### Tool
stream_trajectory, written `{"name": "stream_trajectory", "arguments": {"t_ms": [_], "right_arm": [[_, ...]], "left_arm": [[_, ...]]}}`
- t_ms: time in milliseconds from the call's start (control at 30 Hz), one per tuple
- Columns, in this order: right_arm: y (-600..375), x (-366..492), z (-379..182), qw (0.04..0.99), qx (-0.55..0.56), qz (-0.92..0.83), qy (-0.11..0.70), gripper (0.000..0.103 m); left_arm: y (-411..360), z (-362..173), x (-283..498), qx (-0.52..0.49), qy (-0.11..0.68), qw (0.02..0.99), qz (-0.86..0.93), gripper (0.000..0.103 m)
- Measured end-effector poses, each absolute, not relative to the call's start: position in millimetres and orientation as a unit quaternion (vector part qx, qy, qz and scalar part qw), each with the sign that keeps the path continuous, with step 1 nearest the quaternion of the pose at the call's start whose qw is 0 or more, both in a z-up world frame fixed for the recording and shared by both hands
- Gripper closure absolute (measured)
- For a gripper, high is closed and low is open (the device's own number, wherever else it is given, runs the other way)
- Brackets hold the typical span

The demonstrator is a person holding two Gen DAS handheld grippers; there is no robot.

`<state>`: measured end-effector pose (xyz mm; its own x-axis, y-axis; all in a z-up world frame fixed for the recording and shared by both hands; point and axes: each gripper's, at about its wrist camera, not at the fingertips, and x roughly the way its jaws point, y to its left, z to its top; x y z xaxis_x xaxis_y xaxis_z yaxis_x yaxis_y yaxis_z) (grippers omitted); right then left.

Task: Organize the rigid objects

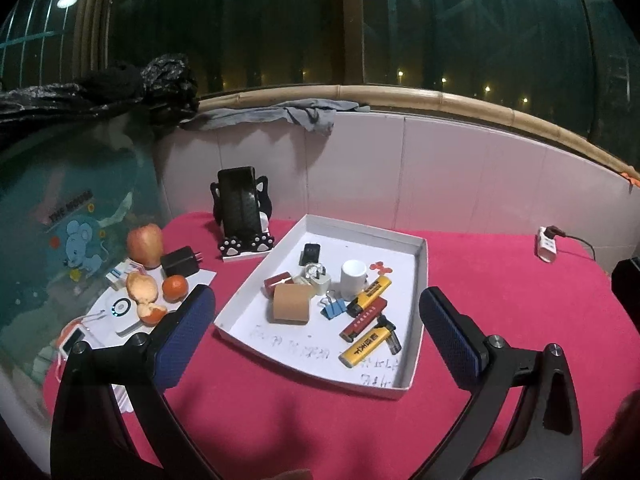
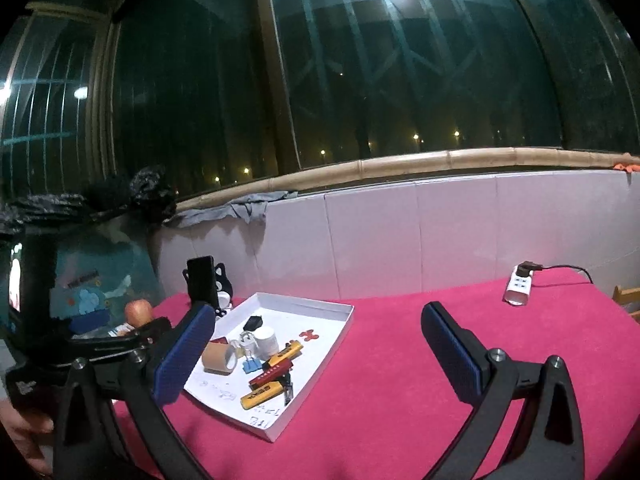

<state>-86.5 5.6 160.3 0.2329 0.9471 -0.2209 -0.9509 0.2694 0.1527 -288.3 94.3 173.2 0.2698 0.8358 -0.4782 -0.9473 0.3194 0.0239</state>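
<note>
Left hand-held gripper (image 1: 316, 322): jaws stood wide apart with nothing between them, hovering above the near edge of the tray.
Right hand-held gripper (image 2: 318, 346): jaws likewise spread wide and empty, over the red counter (image 2: 400, 360) to the right of the tray.
Tray (image 1: 418, 280): shallow white box lying flat on the counter, with handwriting on its floor near the front.
Tray contents: white cup (image 1: 353, 276) upright near the middle; brown tape roll (image 1: 291, 303) to its left; blue binder clip (image 1: 334, 307) between the tape roll and the lighters; two yellow lighters (image 1: 370, 294) and a dark red one (image 1: 363, 323) lying toward the right side; a small black item (image 1: 311, 253) toward the back.
Left of tray: apple (image 1: 145, 245), orange (image 1: 175, 288), black charger (image 1: 180, 261), all outside the tray on white paper.
Behind tray: phone on a black cat-shaped stand (image 1: 240, 216), upright.
Far right: white power strip (image 2: 519, 289) with a plug in it, well apart from the tray.
</note>
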Motion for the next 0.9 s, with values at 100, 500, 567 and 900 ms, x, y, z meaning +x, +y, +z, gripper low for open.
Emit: {"name": "stream_trajectory", "arguments": {"t_ms": [100, 500, 567, 900], "right_arm": [[-2, -88, 163, 0.788, -0.001, 0.602, 0.13, 0.0], [-26, -104, 165, 0.791, 0.01, 0.599, 0.12, 0.0], [-30, -104, 166, 0.793, 0.013, 0.598, 0.12, 0.0], [-45, -102, 165, 0.798, 0.015, 0.589, 0.13, 0.0]], "left_arm": [[84, 177, -288, -0.125, 0.207, 0.787, 0.568, 0.0], [58, 185, -293, -0.12, 0.21, 0.793, 0.559, 0.0], [55, 185, -296, -0.122, 0.21, 0.791, 0.562, 0.0], [41, 186, -299, -0.113, 0.21, 0.788, 0.568, 0.0]]}}
